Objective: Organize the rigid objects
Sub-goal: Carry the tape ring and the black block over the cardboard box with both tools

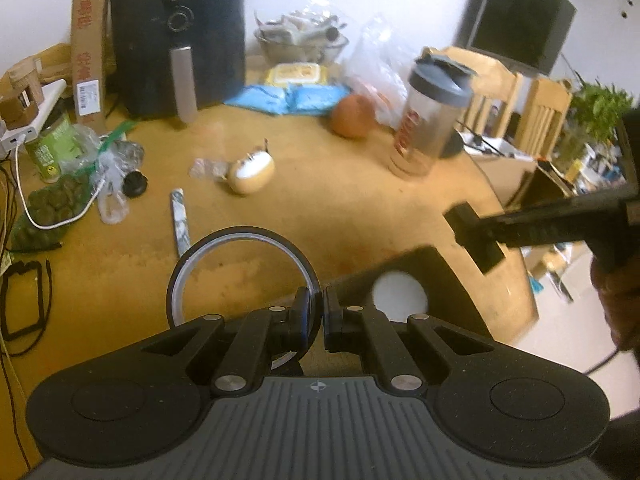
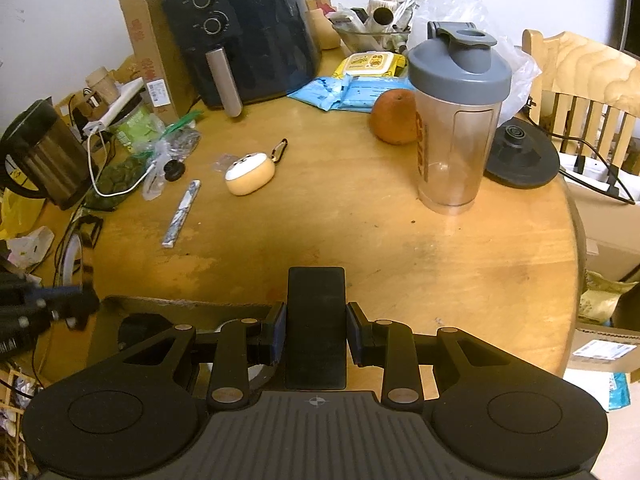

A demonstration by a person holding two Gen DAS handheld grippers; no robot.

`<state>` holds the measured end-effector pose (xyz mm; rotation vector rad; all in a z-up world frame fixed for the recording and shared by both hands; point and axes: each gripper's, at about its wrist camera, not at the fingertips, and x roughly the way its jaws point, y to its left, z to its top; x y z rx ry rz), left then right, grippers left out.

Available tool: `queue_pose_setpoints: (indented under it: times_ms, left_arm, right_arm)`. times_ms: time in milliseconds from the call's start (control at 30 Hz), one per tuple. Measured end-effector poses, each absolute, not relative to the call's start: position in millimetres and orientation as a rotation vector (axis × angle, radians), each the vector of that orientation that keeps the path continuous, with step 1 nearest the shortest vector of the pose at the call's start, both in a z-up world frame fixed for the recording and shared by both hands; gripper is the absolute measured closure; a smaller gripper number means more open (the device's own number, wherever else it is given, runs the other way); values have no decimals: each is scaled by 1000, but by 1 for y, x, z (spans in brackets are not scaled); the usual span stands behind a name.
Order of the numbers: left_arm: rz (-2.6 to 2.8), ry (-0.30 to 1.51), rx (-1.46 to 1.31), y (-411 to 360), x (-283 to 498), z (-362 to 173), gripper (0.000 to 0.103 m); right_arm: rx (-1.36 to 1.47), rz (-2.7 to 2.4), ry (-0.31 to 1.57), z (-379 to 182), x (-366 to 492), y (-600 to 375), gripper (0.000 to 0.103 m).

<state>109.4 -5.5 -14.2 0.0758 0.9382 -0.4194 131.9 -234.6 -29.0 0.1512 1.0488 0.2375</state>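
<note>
Clamping tape ring (image 1: 240, 276), left tool (image 1: 315, 308); right tool (image 2: 316, 334) grips black block (image 2: 316, 320); bare table (image 2: 360, 240) centre ahead.

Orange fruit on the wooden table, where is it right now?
In the right wrist view the round orange fruit sits toward the table's far side, immediately left of the clear shaker bottle with grey lid and just in front of the blue packets.

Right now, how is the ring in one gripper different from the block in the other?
The ring is a thin, round hoop you can see the table through; the block is solid, flat and rectangular. The left gripper pinches the ring's rim; the right gripper squeezes the block's sides. Both are black and held above the table.
</note>
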Motion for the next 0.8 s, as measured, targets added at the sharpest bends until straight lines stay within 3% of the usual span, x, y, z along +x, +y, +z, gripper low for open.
queue_pose_setpoints:
  times_ms: [233,300,367,400,800]
  left_arm:
    - [-461,949,141,-16,89,-19,94]
    - [-462,952,175,-20,82,-22,85]
    - [-461,941,176,-20,74,-22,54]
    - [-463,933,164,-18,71,-21,52]
    - [-363,953,-2,6,44,-20,50]
  right_arm:
    - [151,257,1034,-24,119,-228,69]
    - [150,264,1030,-22,116,-226,69]
    - [145,272,1029,-22,113,-224,69]
    - [144,275,1030,-21,111,-223,69]
    - [133,313,1040,-19,93,-205,69]
